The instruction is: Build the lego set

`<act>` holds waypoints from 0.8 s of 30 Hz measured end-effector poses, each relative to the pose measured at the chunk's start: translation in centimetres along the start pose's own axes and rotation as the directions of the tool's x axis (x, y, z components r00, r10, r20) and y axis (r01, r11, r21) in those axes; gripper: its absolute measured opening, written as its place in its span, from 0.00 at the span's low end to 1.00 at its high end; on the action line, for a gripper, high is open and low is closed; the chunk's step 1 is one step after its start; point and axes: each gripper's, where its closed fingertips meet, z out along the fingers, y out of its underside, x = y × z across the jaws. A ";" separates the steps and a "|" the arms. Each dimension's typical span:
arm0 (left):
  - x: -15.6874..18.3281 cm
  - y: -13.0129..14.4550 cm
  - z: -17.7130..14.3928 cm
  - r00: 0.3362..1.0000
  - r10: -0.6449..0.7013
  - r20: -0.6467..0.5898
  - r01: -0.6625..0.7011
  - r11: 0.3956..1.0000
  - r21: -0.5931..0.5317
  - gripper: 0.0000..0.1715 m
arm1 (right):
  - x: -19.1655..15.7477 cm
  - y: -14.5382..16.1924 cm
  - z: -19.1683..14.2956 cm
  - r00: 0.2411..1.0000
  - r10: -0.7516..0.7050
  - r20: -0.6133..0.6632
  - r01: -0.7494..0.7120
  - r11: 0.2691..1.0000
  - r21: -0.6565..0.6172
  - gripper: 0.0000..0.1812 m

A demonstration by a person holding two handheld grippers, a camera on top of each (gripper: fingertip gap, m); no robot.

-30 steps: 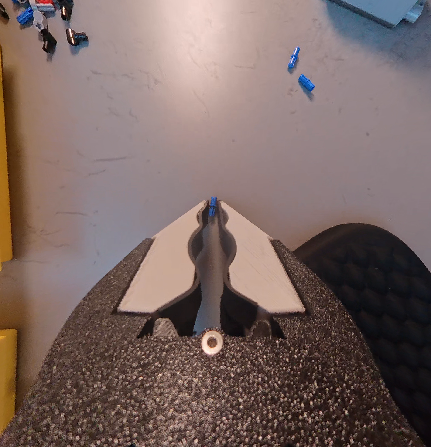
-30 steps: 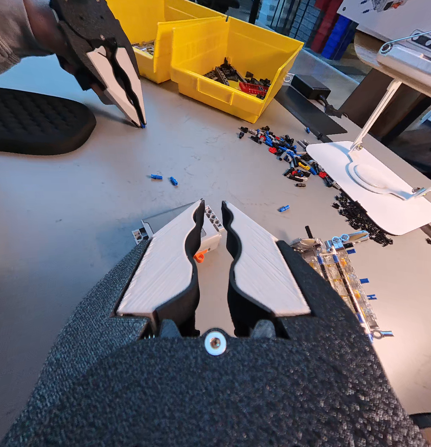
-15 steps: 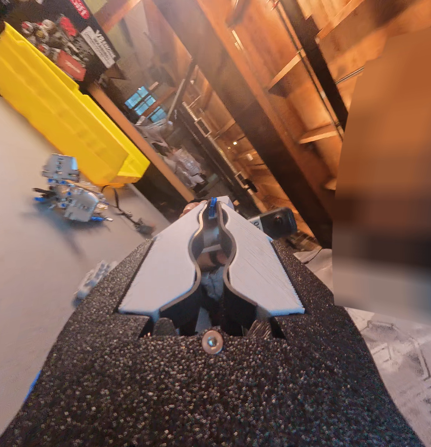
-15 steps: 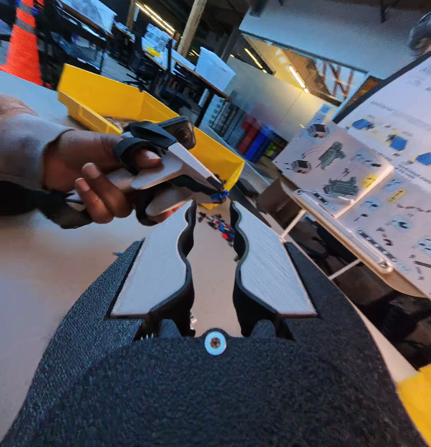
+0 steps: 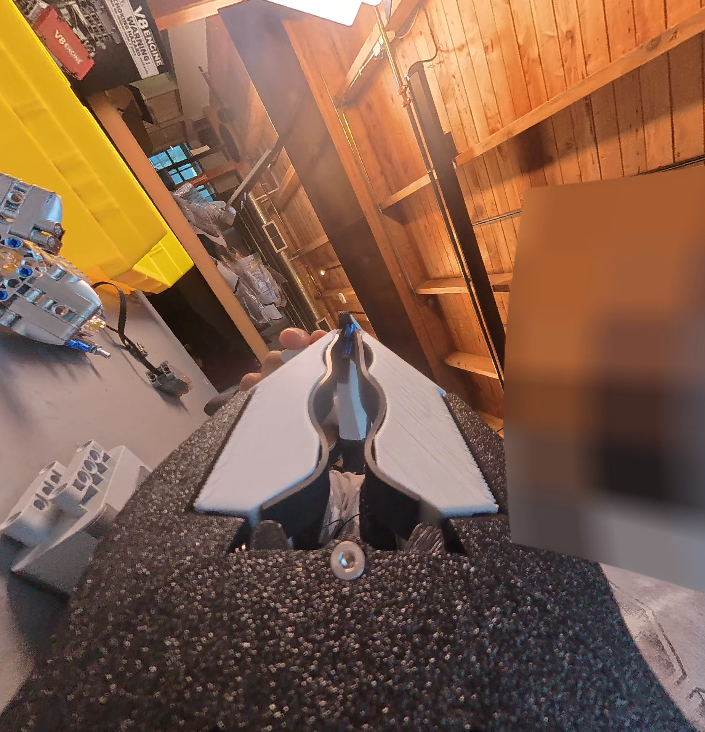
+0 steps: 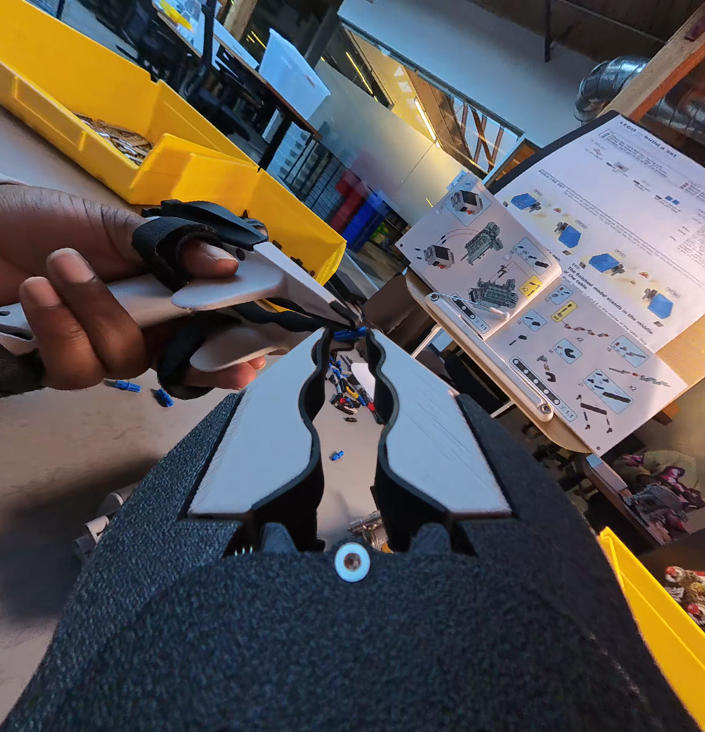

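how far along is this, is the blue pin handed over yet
Done: the left gripper is shut on a blue pin and holds it up off the table. In hand: the pin sits between the tips of the right gripper, whose jaws are open around it. Left: the right has not closed, and more blue pins lie loose on the table.

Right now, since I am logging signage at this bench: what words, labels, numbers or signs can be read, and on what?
I do not copy out writing; these bear it:
Black box with red label, behind the yellow bin: bold print.
Instruction booklet on the stand: small numbers.
White instruction sheet behind it: headings, fine print mostly too small.
Left gripper, right gripper, blue pin: none.
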 end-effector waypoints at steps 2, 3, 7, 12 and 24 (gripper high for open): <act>0.0 0.1 -0.2 1.000 -0.013 -0.005 0.013 1.000 -0.006 0.02 | -0.1 0.0 -0.1 1.000 -0.004 0.014 0.004 1.000 0.012 0.09; -0.1 0.2 -0.2 1.000 -0.014 0.000 0.014 1.000 -0.012 0.02 | -0.3 0.1 -0.1 0.999 0.006 0.033 -0.006 1.000 0.012 0.09; -0.3 0.6 -0.5 1.000 -0.004 0.016 0.005 0.999 -0.050 0.02 | -0.8 0.2 -0.4 0.991 0.090 0.104 -0.094 0.995 0.037 0.09; -0.5 1.3 -0.7 0.998 0.035 0.043 -0.030 0.993 -0.115 0.02 | -1.4 0.4 -0.9 0.936 0.243 0.254 -0.258 0.966 0.027 0.09; -0.8 4.6 -0.9 0.994 0.072 0.076 -0.041 0.934 -0.355 0.03 | -3.6 0.7 -3.2 0.794 0.326 0.512 -0.356 0.934 -0.042 0.09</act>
